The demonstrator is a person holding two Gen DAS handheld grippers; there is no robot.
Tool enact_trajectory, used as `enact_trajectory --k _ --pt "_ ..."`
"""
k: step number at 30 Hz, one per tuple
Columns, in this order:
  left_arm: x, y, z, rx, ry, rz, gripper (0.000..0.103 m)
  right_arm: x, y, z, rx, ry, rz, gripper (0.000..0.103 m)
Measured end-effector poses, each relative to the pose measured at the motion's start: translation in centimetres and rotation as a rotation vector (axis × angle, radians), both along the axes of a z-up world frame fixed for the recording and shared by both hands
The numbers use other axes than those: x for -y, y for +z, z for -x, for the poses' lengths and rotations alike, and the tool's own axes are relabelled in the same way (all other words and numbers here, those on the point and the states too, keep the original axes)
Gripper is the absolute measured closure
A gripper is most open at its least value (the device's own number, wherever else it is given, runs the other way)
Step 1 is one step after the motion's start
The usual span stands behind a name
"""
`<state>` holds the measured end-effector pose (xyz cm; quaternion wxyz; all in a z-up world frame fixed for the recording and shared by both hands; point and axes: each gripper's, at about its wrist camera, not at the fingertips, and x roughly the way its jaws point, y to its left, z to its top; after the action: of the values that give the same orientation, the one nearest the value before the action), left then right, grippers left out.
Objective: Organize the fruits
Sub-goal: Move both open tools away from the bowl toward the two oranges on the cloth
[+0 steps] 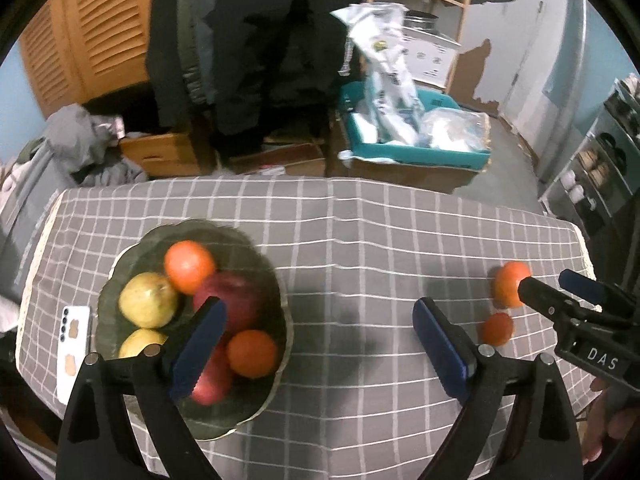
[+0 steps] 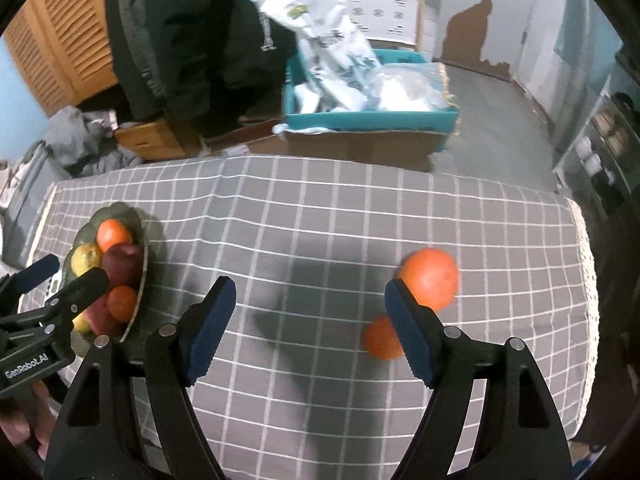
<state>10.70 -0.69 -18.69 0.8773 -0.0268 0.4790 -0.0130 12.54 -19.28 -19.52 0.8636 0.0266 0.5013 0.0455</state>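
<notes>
Landmark: green scalloped bowl (image 1: 264,404), on the grey checked tablecloth (image 1: 360,240) at its left side.
Bowl contents: two oranges (image 1: 189,266), two yellow pears (image 1: 148,300) and red apples (image 1: 232,300); the exact apple count cannot be told.
Loose fruit: a large orange (image 2: 430,278) and a small orange (image 2: 380,338), both well to the right of the bowl, close to each other.
Left gripper (image 1: 320,344): jaws wide apart, nothing between them; it hangs over the bowl's right rim.
Right gripper (image 2: 310,328): jaws apart and empty; its right finger stands in front of the two loose oranges.
Step in hand: judged, both tongs are free between placements; two fruits remain outside the bowl.
Next move: judged, the right gripper must shift rightward, straddle one loose orange, close, then carry it to the bowl.
Caution: round fruit may roll if nudged off-centre.
</notes>
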Motion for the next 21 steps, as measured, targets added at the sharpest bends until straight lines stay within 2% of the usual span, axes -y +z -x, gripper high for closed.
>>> enact_trajectory --k 12,21 --pt "5.6 -0.7 -2.2 -0.015 -0.081 -0.032 0.008 5.5 -0.5 -0.7 -0.016 -0.072 0.037 0.026" --pt "7.9 -3.3 -4.3 -0.064 -0.109 -0.066 0.008 8.1 -4.1 -3.0 -0.103 -0.106 0.029 0.026"
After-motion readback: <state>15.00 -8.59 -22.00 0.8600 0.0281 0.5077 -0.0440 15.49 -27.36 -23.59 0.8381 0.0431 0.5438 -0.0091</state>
